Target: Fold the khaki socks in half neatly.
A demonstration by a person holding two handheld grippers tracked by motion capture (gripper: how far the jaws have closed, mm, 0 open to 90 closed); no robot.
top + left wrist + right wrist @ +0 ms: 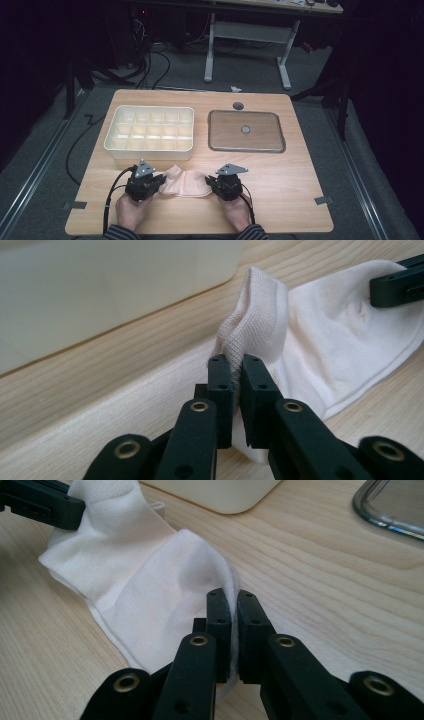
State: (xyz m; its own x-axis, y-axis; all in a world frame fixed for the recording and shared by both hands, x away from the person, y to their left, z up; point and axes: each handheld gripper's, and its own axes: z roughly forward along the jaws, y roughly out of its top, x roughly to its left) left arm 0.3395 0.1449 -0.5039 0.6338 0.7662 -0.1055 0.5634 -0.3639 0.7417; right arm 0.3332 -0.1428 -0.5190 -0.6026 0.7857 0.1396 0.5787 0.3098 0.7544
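A pale white sock (pixel 185 182) lies flat near the table's front edge, between my two grippers. My left gripper (pixel 161 180) is shut on the sock's ribbed cuff (pixel 252 315), the fabric bunched between the jaws at the left gripper's tips (pixel 237 362). My right gripper (pixel 210 182) is shut on the sock's other end; the cloth edge is pinched between the pads at the right gripper's tips (pixel 234 597). In the right gripper view the sock (pixel 145 585) spreads leftward to the left gripper's jaw (pixel 42 507).
A cream compartment tray (pixel 116 141) stands behind the sock at the left. A clear lidded container (pixel 282 135) sits behind at the right. A small grey disc (pixel 238 105) lies near the far edge. Bare wood extends right of my right hand.
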